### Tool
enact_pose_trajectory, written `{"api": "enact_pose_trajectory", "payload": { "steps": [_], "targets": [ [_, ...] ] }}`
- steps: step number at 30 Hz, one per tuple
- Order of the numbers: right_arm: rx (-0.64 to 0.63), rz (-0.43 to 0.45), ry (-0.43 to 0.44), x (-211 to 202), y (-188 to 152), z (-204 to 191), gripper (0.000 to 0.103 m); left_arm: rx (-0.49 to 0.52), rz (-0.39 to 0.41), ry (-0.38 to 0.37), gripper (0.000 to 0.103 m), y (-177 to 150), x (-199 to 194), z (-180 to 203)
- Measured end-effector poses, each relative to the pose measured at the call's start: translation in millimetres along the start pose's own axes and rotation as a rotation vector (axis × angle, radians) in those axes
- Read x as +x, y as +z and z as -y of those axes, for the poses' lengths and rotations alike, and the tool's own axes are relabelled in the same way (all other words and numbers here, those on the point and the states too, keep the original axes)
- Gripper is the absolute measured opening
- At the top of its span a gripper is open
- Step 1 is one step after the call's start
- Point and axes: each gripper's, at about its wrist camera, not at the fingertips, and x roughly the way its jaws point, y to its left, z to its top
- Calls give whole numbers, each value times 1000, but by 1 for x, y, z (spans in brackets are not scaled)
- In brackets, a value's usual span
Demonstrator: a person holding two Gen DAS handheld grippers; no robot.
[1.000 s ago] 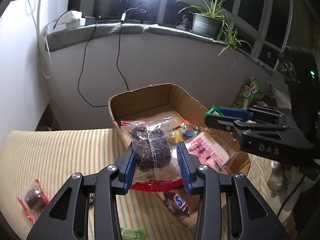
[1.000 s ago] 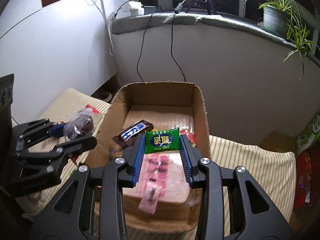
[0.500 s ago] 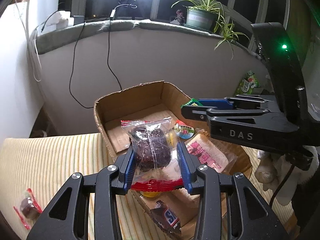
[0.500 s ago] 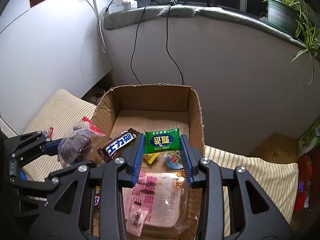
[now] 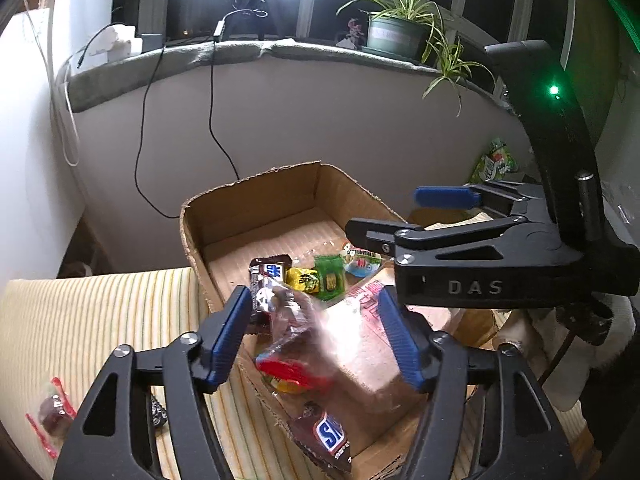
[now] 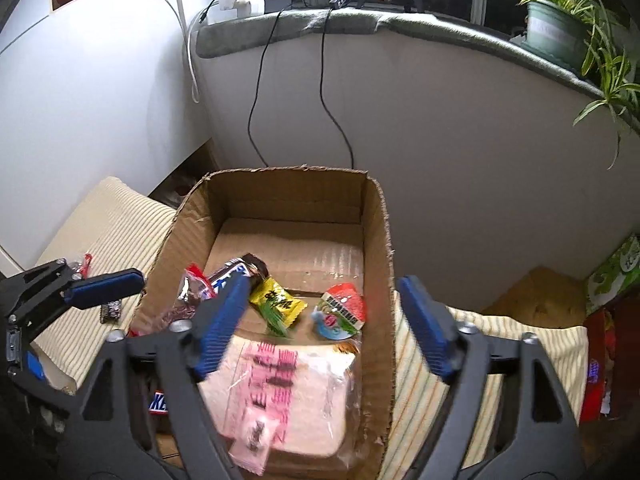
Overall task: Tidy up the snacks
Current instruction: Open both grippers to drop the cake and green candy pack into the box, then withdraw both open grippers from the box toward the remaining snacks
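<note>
A: Snacks are collecting in the cardboard box (image 6: 372,240), which stands on the striped cushion (image 5: 100,320); inside, the bagged bread (image 6: 304,396) fills the 6 o'clock end, and the jelly cup (image 6: 340,312), yellow packet (image 6: 276,300) and dark chocolate bar (image 6: 240,270) lie near the centre.

B: State of the tools?

A: Left gripper (image 5: 316,336): jaws opening, pads clear of the clear-wrapped dark pastry (image 5: 296,340), which is blurred between them, apparently dropping onto the bread; right gripper (image 6: 320,328): jaws opening, nothing clamped; the small green packet (image 5: 330,278) lies loose beside the yellow one.

B: Hazards from here?

A: Judged only: the pastry sits close to the box wall at 7 o'clock in the left wrist view; a bounce off the bread could tip it over that wall onto the cushion; the Snickers bar (image 5: 324,436) already lies against the near edge there, and a careless pull-back could catch it; the wrapped pastry (image 5: 54,416) on the cushion at 8 o'clock is not yet boxed.
</note>
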Motion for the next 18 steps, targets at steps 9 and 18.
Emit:
{"api": "enact_pose_trajectory", "payload": {
  "steps": [9, 18],
  "targets": [
    [-25, 6, -32, -7, 1, -3, 90, -1, -6, -1, 67, -2, -5, 0],
    [-22, 31, -40, -28, -1, -11, 90, -4, 21, -1, 67, -4, -26, -1]
  ]
}}
